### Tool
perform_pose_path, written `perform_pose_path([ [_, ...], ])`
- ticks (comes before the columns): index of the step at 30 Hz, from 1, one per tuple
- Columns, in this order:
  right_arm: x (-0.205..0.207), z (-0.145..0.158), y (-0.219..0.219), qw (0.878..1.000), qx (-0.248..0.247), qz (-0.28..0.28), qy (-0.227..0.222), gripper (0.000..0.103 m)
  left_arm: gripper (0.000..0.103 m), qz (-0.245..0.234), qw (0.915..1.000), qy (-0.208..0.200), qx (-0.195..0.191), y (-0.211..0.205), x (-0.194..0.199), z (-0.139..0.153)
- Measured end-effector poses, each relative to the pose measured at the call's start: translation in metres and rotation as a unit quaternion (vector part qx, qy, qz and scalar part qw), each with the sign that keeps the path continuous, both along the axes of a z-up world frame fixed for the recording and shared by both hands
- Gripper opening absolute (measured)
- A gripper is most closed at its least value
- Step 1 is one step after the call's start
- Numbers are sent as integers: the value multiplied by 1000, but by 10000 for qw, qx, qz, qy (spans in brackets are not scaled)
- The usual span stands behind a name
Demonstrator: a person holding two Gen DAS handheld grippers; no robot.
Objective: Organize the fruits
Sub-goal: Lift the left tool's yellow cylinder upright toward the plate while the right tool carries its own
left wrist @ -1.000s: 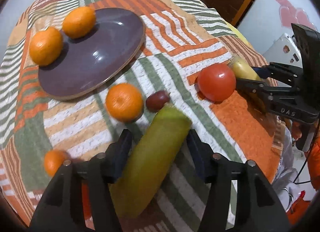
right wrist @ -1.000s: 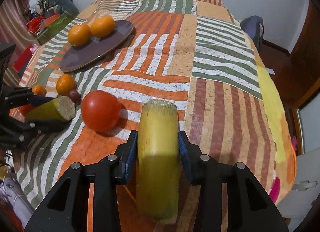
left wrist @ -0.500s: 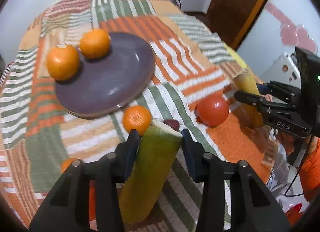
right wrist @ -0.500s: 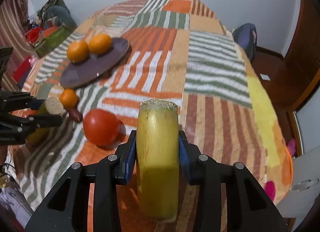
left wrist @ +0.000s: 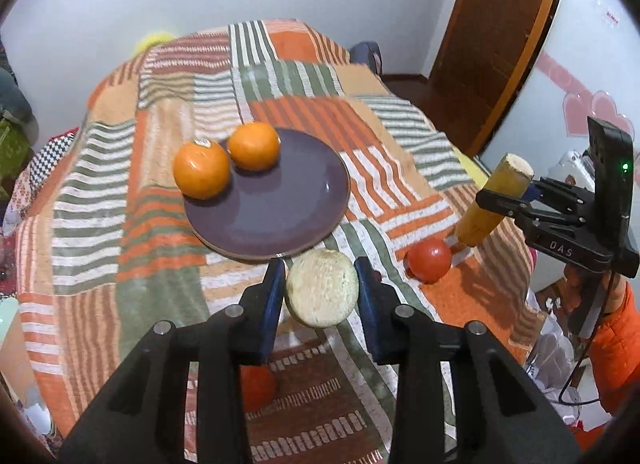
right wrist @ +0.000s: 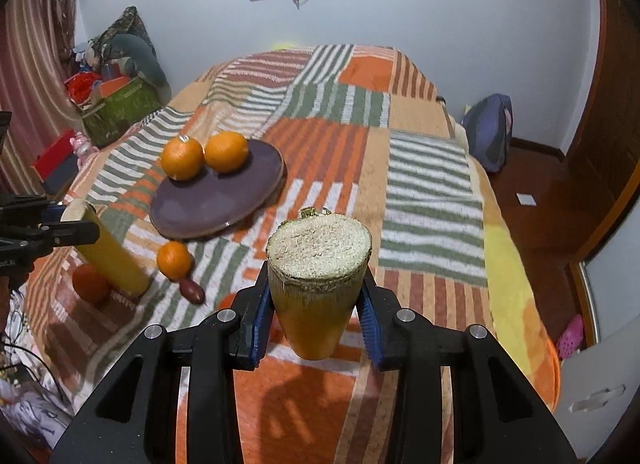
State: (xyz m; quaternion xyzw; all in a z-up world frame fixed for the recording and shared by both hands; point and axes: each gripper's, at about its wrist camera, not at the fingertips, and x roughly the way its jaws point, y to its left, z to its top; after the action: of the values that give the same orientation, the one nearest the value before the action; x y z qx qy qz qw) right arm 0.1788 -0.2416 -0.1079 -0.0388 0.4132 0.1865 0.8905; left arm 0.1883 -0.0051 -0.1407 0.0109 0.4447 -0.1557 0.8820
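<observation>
My left gripper (left wrist: 321, 296) is shut on a yellow-green cane piece (left wrist: 322, 292), lifted above the bed with its cut end toward the camera. My right gripper (right wrist: 318, 296) is shut on a second yellow cane piece (right wrist: 316, 284), also lifted. Each shows in the other view: the right one (left wrist: 494, 199), the left one (right wrist: 106, 252). A purple plate (left wrist: 288, 207) holds two oranges (left wrist: 202, 169) (left wrist: 254, 145). A red tomato (left wrist: 428, 260) lies on the blanket. A loose orange (right wrist: 174, 260) and a small dark fruit (right wrist: 193, 291) lie below the plate (right wrist: 208, 203).
A striped orange-green blanket (right wrist: 424, 183) covers the bed. Another red fruit (left wrist: 258, 386) lies under my left gripper. A green box and clutter (right wrist: 116, 107) stand at the left wall. A wooden door (left wrist: 500, 43) is at the right, a bag (right wrist: 486, 131) on the floor.
Both grippers have risen and tilted up with their cane pieces. The fruits on the blanket now look farther below.
</observation>
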Motion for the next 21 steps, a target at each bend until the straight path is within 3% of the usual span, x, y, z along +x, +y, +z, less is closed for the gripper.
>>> perform_pose_path([
  [11,17,14,22,9995,182,161,-216,35,34,203,9988,-436,-97,11,21,25],
  [21,40,10,65,9980,179,546,-249,35,34,288,9982,-506,-114,14,52,22],
])
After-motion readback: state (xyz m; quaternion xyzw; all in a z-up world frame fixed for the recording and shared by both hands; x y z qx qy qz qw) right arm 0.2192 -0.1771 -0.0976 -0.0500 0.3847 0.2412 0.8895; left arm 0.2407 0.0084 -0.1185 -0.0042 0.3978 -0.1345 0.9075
